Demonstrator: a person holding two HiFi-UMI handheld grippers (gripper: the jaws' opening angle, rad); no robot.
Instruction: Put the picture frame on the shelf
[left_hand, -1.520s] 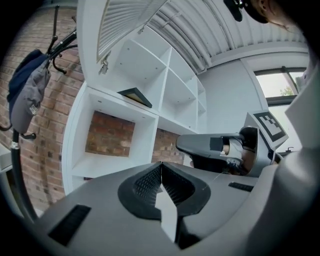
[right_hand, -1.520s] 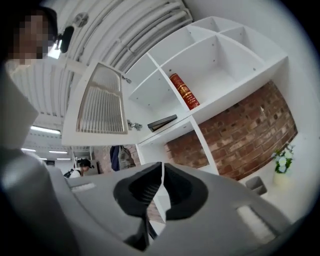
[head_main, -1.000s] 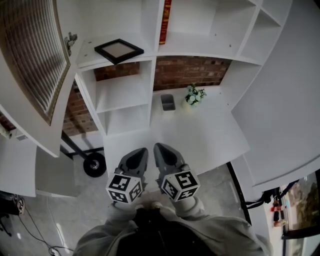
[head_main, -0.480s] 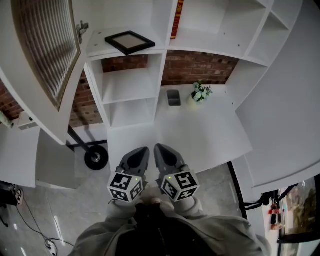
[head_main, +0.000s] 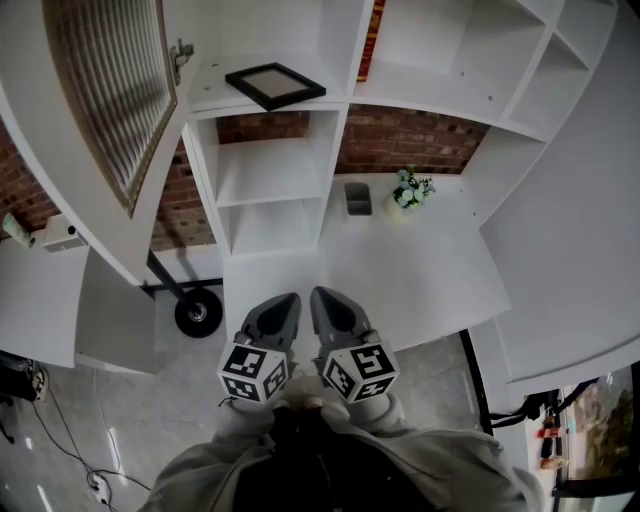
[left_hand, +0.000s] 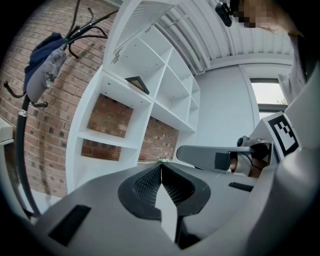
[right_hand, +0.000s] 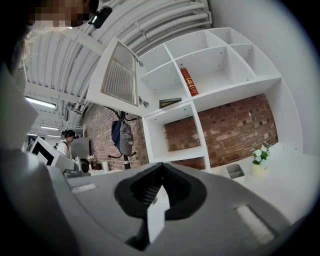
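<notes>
A black picture frame (head_main: 275, 85) lies flat on an upper shelf (head_main: 215, 97) of the white shelf unit; it also shows as a dark wedge, the picture frame (left_hand: 138, 84), in the left gripper view and as the picture frame (right_hand: 170, 102) in the right gripper view. Both grippers are held close to the person's body, far below the frame. My left gripper (head_main: 279, 307) is shut with nothing in it. My right gripper (head_main: 326, 303) is shut and empty too, side by side with the left.
A red book (head_main: 366, 40) stands on the shelf beside the frame. A louvred cabinet door (head_main: 110, 95) hangs open at left. On the white desk (head_main: 400, 270) sit a small grey holder (head_main: 358, 197) and a flower pot (head_main: 410, 190). A wheel (head_main: 198, 311) rests on the floor.
The head view has shifted, so the shelves and desk sit further right and lower in the picture. Both grippers stay shut and together.
</notes>
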